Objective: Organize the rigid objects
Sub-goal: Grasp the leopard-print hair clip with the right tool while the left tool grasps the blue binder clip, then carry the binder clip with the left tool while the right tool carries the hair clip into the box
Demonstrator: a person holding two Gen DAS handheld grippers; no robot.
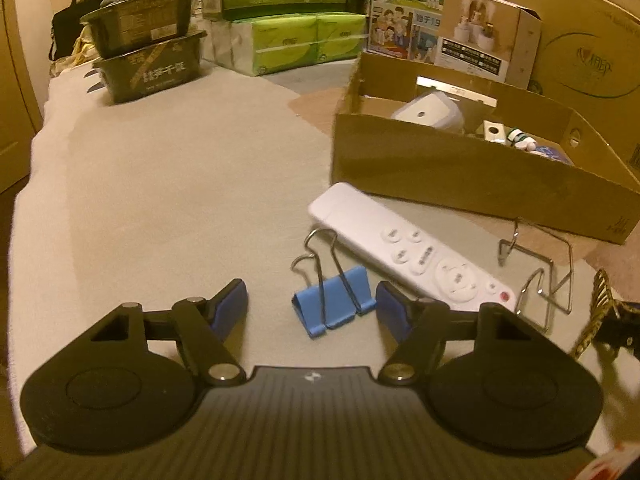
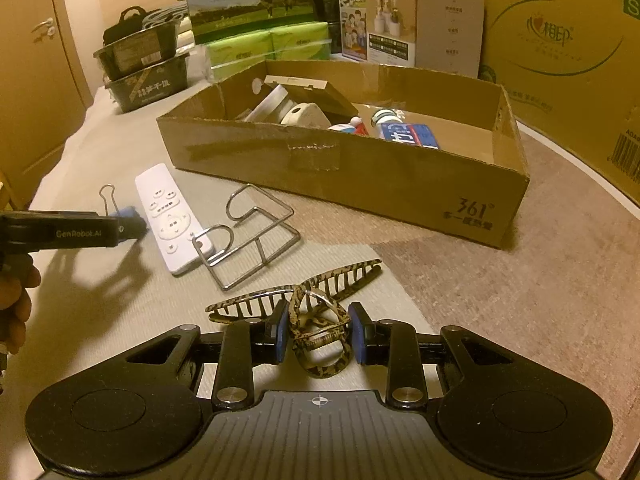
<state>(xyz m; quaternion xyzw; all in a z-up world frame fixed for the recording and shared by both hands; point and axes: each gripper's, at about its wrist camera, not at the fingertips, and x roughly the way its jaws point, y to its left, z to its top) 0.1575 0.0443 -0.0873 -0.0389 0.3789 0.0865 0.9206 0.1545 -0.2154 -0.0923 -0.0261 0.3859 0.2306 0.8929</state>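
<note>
A blue binder clip [image 1: 336, 300] with wire handles lies on the grey cloth between the fingers of my left gripper [image 1: 310, 291], which is open; the pads stand apart from the clip on the left side. Just beyond lie a white remote [image 1: 400, 248] and a bent wire rack [image 1: 540, 276]. My right gripper [image 2: 319, 320] is shut on a tortoiseshell hair claw [image 2: 256, 300], its blue pads pressing the claw's handles. The claw's toothed arms spread forward over the cloth. An open cardboard box [image 2: 360, 176] behind holds several small items.
Stacked black trays [image 1: 144, 52] stand at the far left. Green tissue packs [image 1: 304, 40] and printed cartons [image 2: 560, 52] line the back and right. A person's hand [image 2: 12, 300] holds the left gripper at the left edge. Bare grey cloth lies left of the binder clip.
</note>
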